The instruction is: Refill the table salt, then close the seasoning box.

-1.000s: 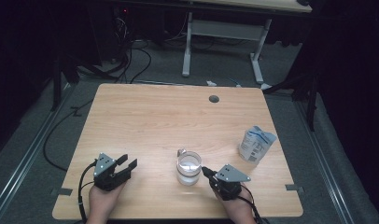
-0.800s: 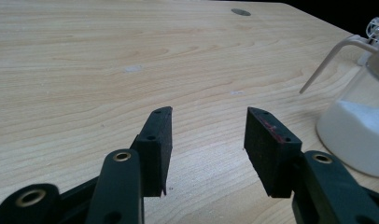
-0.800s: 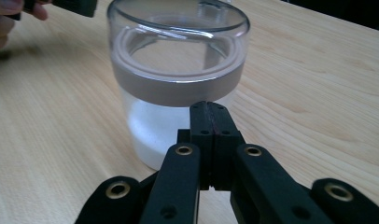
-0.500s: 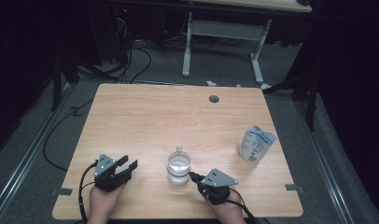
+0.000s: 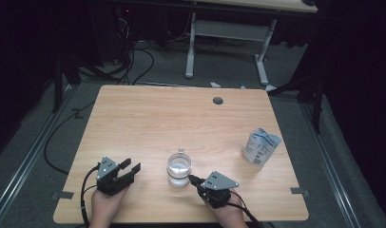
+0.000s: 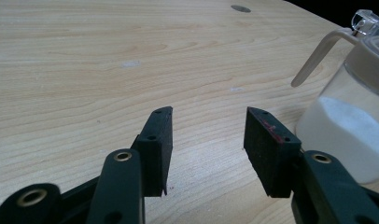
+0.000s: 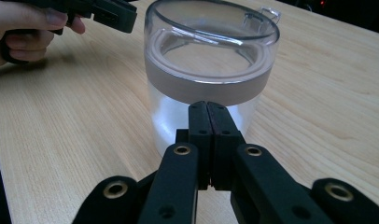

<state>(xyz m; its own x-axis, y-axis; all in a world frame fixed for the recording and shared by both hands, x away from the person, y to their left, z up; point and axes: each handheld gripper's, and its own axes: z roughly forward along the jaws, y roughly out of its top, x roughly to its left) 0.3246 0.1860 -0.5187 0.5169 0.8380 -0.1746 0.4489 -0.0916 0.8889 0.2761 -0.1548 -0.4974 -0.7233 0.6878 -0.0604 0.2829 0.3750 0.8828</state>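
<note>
The jar was seen standing upright in the lower middle of the high view, on the table, between the two grippers; white powder was seen in its lower half, and a clear lid with a small tab on top; a pale handle was noted at the upper right of the left gripper view.

The right gripper was seen at the lower right of the jar, its jaws pressed together with nothing between them; in the right gripper view the tips were set against the jar's wall, just below the frosted band, seemingly touching it; the jar lay straight ahead along that gripper's axis, so any push would be carried toward the left of the high view.

The left gripper was seen at the lower left, apart from the jar; its jaws stood open and empty; in its own view the jar lay to the right of the pads, not between them.

The right gripper was judged the nearer; the jar's long axis was vertical; a low nudge was judged safer than a high one, since tipping could be caused.

A pouch was seen at the right, well apart.
</note>
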